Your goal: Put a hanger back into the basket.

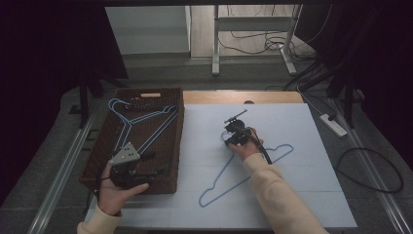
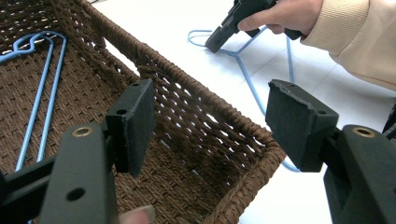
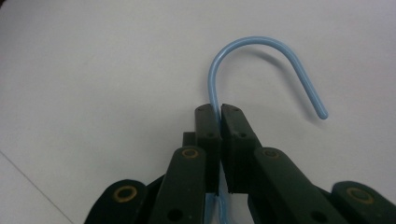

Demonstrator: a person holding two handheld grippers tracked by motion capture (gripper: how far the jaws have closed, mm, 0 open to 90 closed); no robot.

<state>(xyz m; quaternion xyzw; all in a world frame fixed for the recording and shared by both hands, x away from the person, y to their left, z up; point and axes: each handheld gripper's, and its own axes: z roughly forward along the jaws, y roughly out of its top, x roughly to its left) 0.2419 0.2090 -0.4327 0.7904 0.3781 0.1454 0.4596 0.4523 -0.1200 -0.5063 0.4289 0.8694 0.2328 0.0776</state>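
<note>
Two hangers point(image 1: 146, 127) already in basket point(image 1: 178, 141). Third hanger point(image 1: 253, 168) on table, right gripper point(image 3: 219, 114) clamped on neck; lift pending. Left gripper point(image 2: 210, 123) wide, empty.

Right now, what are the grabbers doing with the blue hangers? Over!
Right gripper shut on hanger neck. Left gripper open over basket. Nothing blocking.

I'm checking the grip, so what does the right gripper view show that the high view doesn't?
Right gripper view: the right gripper shut on the neck of the blue hanger, its hook curling beyond the jaws. High view: the wicker basket holding other hangers, and the left gripper over it. Both: that blue hanger on the white tabletop.
</note>
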